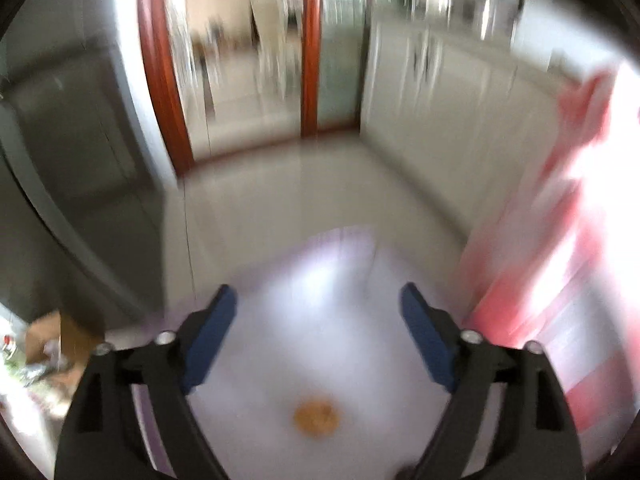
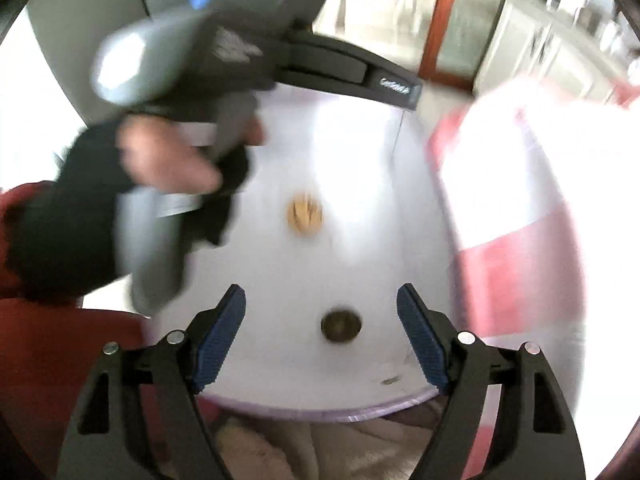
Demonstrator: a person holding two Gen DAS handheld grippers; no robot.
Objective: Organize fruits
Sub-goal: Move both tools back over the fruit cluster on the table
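Both views are blurred by motion. An orange-tan round fruit (image 1: 317,417) lies on the white round table (image 1: 320,280), below and between the open fingers of my left gripper (image 1: 319,300). It also shows in the right wrist view (image 2: 305,213). A darker brownish-green round fruit (image 2: 341,325) lies on the table (image 2: 360,160) between the open fingers of my right gripper (image 2: 321,298), a little beyond them. The left gripper's body, held by a gloved hand (image 2: 160,160), fills the upper left of the right wrist view. Both grippers are empty.
A pink-and-white bag or cloth (image 1: 560,240) stands at the table's right side and also shows in the right wrist view (image 2: 520,200). White cabinets (image 1: 440,80) and a wood-framed glass door (image 1: 312,60) lie beyond. The table's front edge (image 2: 340,412) is near my right gripper.
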